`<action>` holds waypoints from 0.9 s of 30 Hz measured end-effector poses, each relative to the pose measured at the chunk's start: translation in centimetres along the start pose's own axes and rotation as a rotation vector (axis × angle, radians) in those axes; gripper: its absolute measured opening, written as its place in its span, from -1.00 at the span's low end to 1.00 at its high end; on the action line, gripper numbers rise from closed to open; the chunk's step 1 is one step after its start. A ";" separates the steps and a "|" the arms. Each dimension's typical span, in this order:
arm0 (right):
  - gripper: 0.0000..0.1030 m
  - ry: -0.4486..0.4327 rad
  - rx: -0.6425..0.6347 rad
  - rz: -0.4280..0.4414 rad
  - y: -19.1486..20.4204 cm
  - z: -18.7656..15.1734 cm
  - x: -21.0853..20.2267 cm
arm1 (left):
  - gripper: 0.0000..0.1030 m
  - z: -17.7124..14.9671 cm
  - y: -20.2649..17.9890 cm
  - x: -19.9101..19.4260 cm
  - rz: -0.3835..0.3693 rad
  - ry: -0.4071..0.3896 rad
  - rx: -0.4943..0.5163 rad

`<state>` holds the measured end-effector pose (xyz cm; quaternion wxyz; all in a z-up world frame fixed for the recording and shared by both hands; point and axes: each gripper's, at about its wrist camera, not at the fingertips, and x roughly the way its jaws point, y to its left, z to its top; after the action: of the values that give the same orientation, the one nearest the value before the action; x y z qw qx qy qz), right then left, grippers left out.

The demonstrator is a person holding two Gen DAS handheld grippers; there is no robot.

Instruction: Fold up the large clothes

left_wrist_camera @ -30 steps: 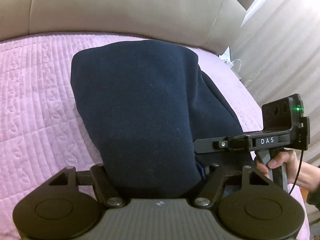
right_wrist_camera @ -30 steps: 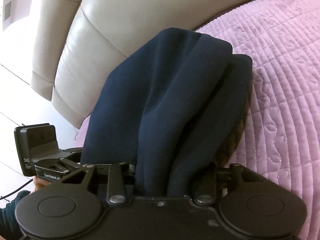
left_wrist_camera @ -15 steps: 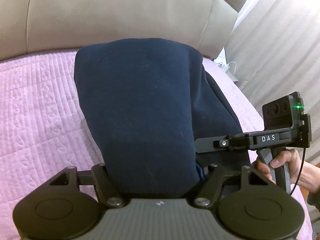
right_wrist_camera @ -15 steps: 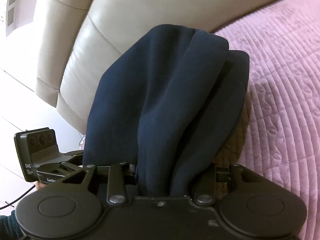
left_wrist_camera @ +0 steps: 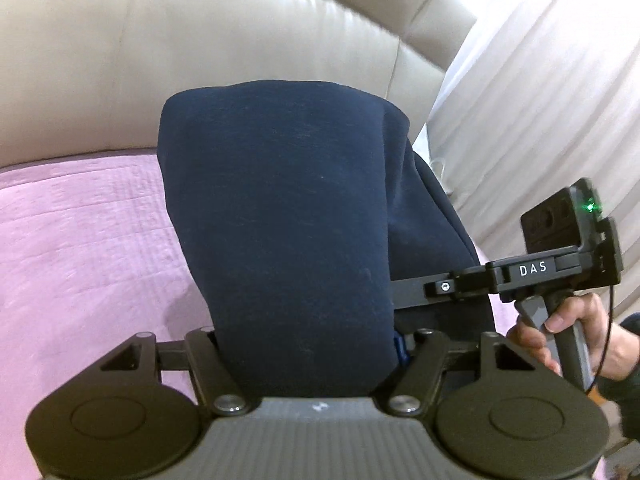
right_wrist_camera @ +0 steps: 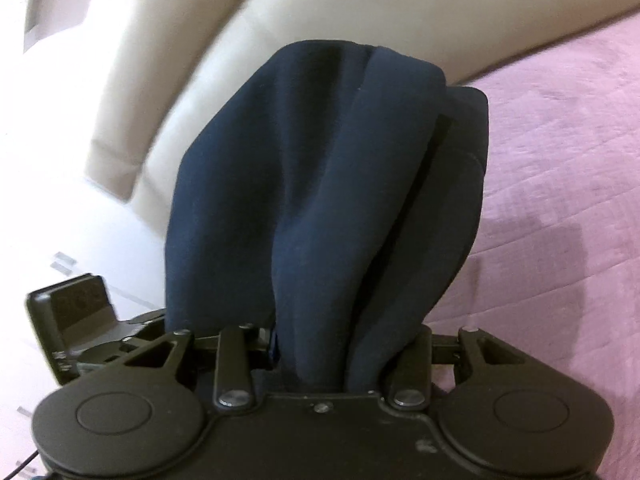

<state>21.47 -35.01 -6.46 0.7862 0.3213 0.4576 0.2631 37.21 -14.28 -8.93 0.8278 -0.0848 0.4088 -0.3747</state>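
Here both the left gripper (left_wrist_camera: 308, 364) and right gripper (right_wrist_camera: 320, 360) clamp the raised navy garment (left_wrist_camera: 288, 216) side by side.

A bed covered by a pink quilted bedspread (left_wrist_camera: 80, 240) stretches ahead of both hand-held grippers, ending against a beige padded leather headboard (left_wrist_camera: 200, 60) beyond.
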 end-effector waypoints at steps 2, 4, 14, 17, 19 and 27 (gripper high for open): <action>0.00 0.014 -0.019 0.026 2.6 -1.2 0.0 | 0.30 -1.2 0.0 -3.2 0.004 -0.017 -0.023; -0.01 0.030 -0.039 0.043 4.1 -0.5 -0.5 | 0.30 -2.6 -0.2 -6.2 0.021 -0.025 -0.036; -0.01 0.083 -0.039 0.056 1.9 -2.0 0.9 | 0.33 -12.4 2.2 -11.6 0.041 -0.020 -0.125; -0.01 0.095 -0.025 0.034 -0.1 -3.6 2.7 | 0.34 -14.9 4.4 -9.6 0.024 -0.012 -0.198; -0.01 0.108 -0.025 0.018 -2.3 -4.4 3.3 | 0.34 -16.4 6.3 -7.7 0.009 0.003 -0.257; 0.24 0.153 -0.097 -0.102 -8.8 -4.4 6.0 | 0.61 -18.9 11.0 -2.4 0.025 0.061 -0.332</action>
<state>21.29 -35.38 -17.93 0.7761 0.2380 0.5187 0.2683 28.32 -1.78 -24.72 0.7943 -0.2037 0.4910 -0.2941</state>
